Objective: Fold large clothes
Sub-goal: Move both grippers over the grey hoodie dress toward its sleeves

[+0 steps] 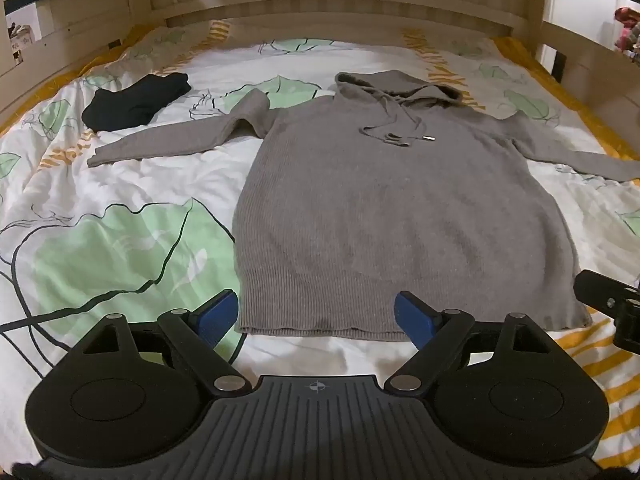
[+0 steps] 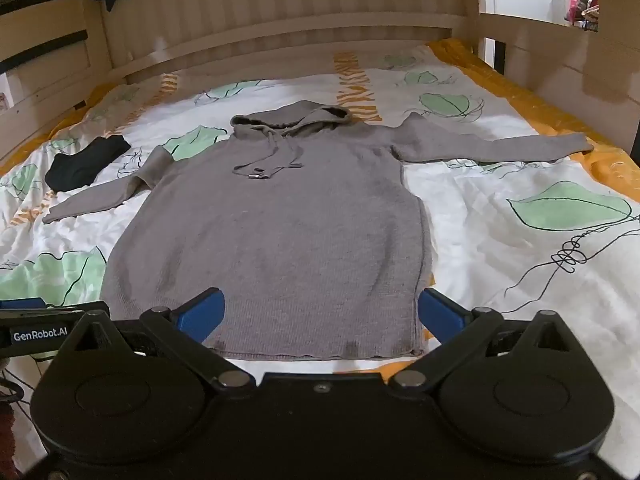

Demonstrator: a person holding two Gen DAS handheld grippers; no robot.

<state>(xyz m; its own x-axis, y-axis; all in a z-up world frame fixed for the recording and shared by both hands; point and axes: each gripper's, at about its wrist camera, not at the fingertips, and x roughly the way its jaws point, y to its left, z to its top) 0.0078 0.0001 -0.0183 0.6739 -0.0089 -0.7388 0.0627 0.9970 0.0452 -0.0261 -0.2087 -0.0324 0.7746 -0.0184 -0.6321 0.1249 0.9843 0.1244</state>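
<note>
A grey knit hoodie (image 1: 396,208) (image 2: 276,232) lies flat and face up on the bed, hood at the far end, both sleeves spread out sideways, hem nearest me. My left gripper (image 1: 316,312) hovers open over the hem's left part, with nothing between its blue pads. My right gripper (image 2: 322,312) is also open, wide, above the hem's right part, and holds nothing. A black part of the right tool (image 1: 612,304) shows at the right edge of the left wrist view; the left tool (image 2: 40,320) shows at the left edge of the right wrist view.
A folded black garment (image 1: 136,100) (image 2: 86,162) lies on the bed at the far left, beyond the left sleeve. The duvet (image 1: 120,240) is white with green leaves and yellow stripes. A wooden bed frame (image 1: 320,12) walls the far end and both sides.
</note>
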